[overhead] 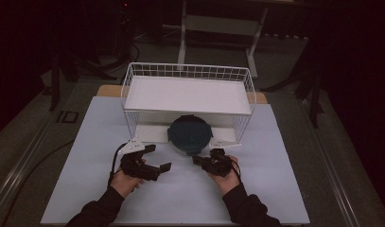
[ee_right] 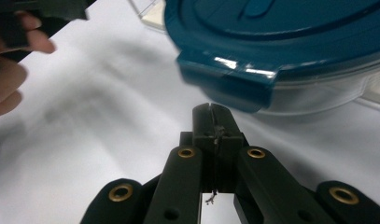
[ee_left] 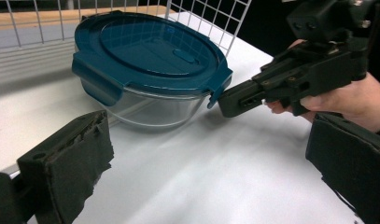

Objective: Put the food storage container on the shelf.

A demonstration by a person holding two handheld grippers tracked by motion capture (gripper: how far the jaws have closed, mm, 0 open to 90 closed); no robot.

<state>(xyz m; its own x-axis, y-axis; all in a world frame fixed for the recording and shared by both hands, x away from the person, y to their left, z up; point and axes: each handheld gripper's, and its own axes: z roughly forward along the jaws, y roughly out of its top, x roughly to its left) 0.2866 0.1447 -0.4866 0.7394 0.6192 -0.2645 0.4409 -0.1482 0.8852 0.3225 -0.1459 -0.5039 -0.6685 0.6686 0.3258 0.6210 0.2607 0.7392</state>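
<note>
A round glass container (overhead: 189,137) with a dark teal clip-on lid (ee_left: 150,51) stands on the white table, at the front of a wire rack. My right gripper (ee_right: 214,112) is shut with nothing between its jaws. Its tip (ee_left: 225,100) sits right at the lid's side clip (ee_right: 229,79), level with the clip's lower edge; I cannot tell whether they touch. My left gripper (overhead: 158,157) is open wide, with its pads (ee_left: 71,163) a short way in front of the container and nothing between them. In the high view my right gripper (overhead: 197,160) lies just below the container.
The white wire rack (overhead: 133,80) has a flat white shelf above the container and mesh walls behind it (ee_left: 201,14). Bare white tabletop (overhead: 190,198) stretches in front of and beside both hands. Dark floor and furniture legs surround the table.
</note>
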